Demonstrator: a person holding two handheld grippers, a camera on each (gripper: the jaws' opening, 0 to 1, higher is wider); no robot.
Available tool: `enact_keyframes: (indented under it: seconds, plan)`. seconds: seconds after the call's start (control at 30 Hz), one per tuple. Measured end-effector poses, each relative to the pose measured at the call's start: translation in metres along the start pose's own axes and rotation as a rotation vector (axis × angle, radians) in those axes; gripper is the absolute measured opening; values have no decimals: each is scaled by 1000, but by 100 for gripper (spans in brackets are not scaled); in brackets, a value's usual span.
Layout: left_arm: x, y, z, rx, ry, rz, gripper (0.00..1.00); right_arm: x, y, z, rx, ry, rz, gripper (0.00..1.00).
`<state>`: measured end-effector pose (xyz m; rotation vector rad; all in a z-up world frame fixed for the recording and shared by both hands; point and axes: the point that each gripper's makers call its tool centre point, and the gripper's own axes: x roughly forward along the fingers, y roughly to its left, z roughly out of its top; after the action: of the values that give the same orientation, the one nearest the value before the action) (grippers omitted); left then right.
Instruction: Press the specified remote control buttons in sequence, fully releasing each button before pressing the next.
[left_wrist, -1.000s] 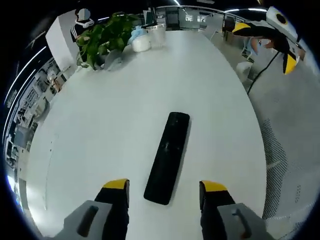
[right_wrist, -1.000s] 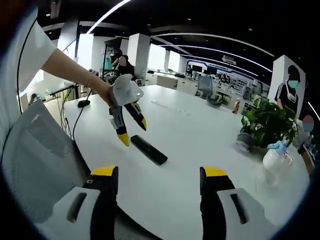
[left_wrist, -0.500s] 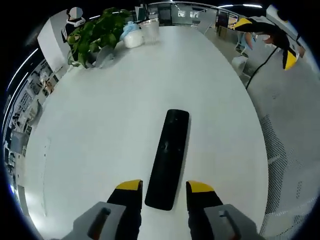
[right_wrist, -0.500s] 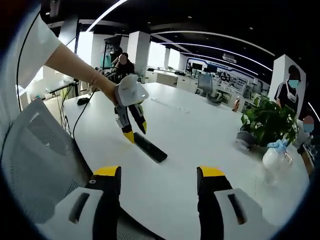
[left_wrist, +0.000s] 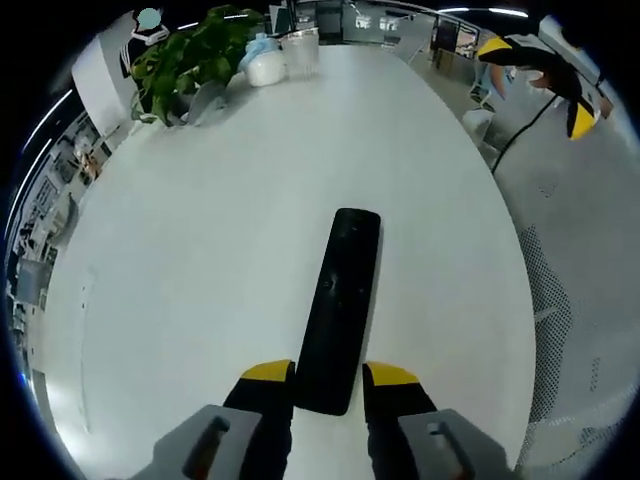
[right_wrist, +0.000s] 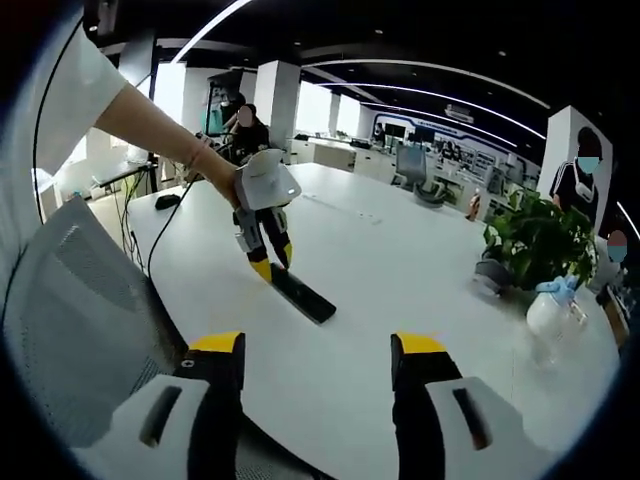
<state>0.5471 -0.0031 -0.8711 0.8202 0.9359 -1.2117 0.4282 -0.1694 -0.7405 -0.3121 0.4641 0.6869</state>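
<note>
Left gripper (left_wrist: 329, 375) has its jaws narrowed onto the near end of the black remote (left_wrist: 338, 310), yellow tips flanking both sides. Remote lies flat on the white table (left_wrist: 200, 260), running straight ahead. Right gripper (right_wrist: 315, 345) is spread wide, holding nothing, well back from the remote. Plant (left_wrist: 185, 60) sits far ahead-left.

Open-plan office: big white meeting table (right_wrist: 400, 270), desks (right_wrist: 330, 155), mesh chair (right_wrist: 70, 320).
</note>
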Motion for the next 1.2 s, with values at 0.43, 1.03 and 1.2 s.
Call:
enact_keyframes:
  seconds: [0.43, 1.03, 1.2]
  plan:
    - [5, 1, -5, 20, 33, -16, 27, 1, 0, -2, 1, 11, 6, 58]
    - [5, 0, -6, 16, 34, -20, 25, 2, 5, -4, -5, 26, 29, 56]
    - [4, -1, -7, 10, 19, -7, 24, 2, 3, -9, -25, 54, 15, 57]
